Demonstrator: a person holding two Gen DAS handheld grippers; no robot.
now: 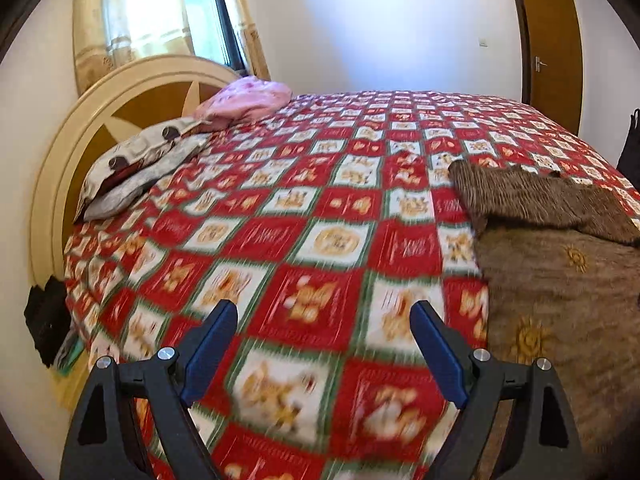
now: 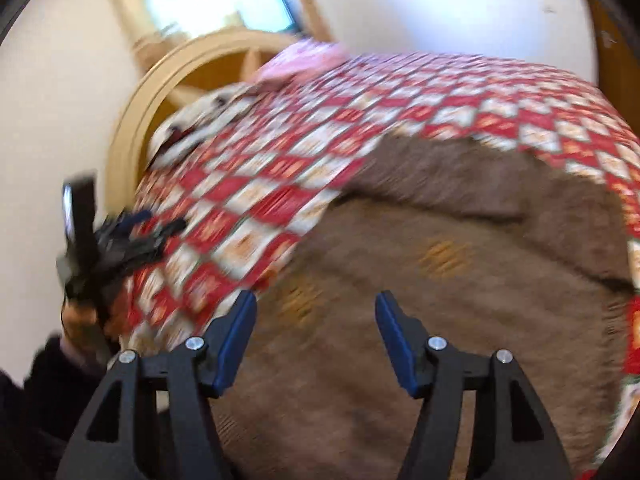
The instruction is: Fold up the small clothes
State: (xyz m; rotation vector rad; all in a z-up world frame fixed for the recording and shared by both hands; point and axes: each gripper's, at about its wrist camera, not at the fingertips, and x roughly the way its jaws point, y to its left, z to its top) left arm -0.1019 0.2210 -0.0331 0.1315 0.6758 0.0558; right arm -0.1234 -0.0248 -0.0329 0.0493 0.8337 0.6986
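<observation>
A brown knitted garment (image 1: 560, 264) with orange sun motifs lies flat on the bed, a sleeve or top part folded over its far side; it also fills the right wrist view (image 2: 440, 288). My left gripper (image 1: 324, 320) is open and empty, above the bedspread to the left of the garment. My right gripper (image 2: 316, 312) is open and empty, hovering over the garment's near part. The left gripper also shows in the right wrist view (image 2: 132, 236), held in a hand at the bed's left edge. Both views are motion-blurred.
The bed has a red, white and green checked bedspread (image 1: 320, 208). Pillows (image 1: 136, 168) and a pink bundle (image 1: 248, 100) lie by the round cream headboard (image 1: 88, 128). A curtained window (image 1: 160, 12) and a brown door (image 1: 552, 40) are on the walls.
</observation>
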